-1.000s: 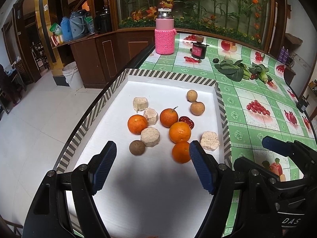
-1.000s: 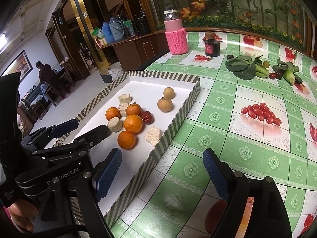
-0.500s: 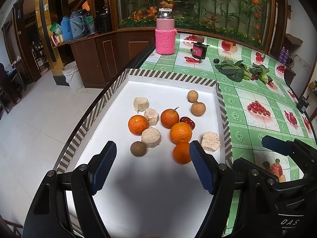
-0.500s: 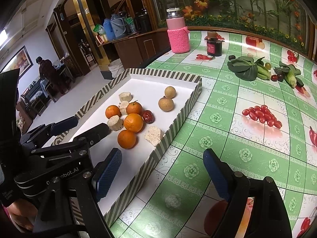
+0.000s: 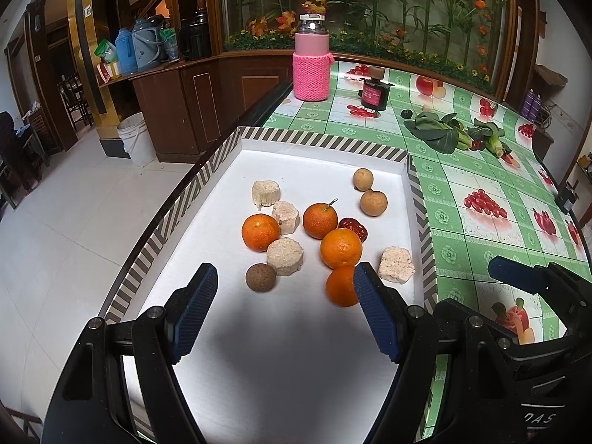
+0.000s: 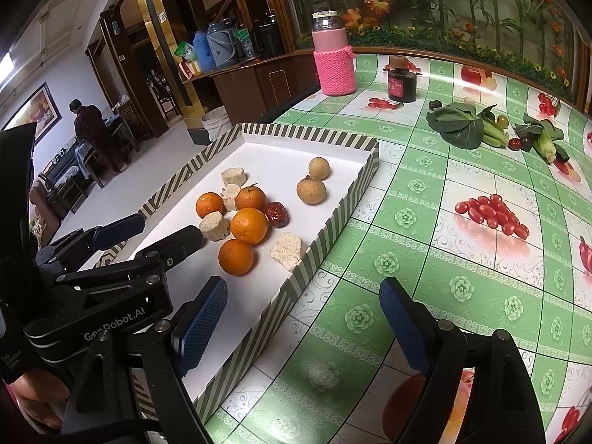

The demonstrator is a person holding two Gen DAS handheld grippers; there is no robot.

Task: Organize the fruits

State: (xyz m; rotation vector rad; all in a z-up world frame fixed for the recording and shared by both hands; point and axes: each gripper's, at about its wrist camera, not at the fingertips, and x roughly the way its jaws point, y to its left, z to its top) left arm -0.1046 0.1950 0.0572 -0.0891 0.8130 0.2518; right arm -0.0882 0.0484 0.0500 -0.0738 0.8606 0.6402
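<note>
A white tray (image 5: 318, 144) with a striped rim (image 6: 333, 222) holds several oranges (image 5: 340, 248) (image 6: 248, 225), several pale corn-like chunks (image 5: 285, 256) (image 6: 285, 251), three small brown round fruits (image 5: 373, 202) (image 6: 311, 191) and a red date (image 5: 353, 226) (image 6: 276, 214). My left gripper (image 5: 285, 309) hangs open over the tray's near end, just short of the fruit, with nothing between its blue pads. My right gripper (image 6: 303, 318) stands open over the tray's right rim and the green tablecloth, also empty. The left gripper's body (image 6: 111, 259) shows at the left of the right wrist view.
On the green fruit-print tablecloth (image 6: 462, 240) stand a pink knit-covered flask (image 5: 311, 68) and a dark jar (image 5: 374, 90); leafy greens and small vegetables (image 6: 481, 125) lie at the back right. The table's left edge drops to a tiled floor. A person (image 6: 92, 129) stands far off left.
</note>
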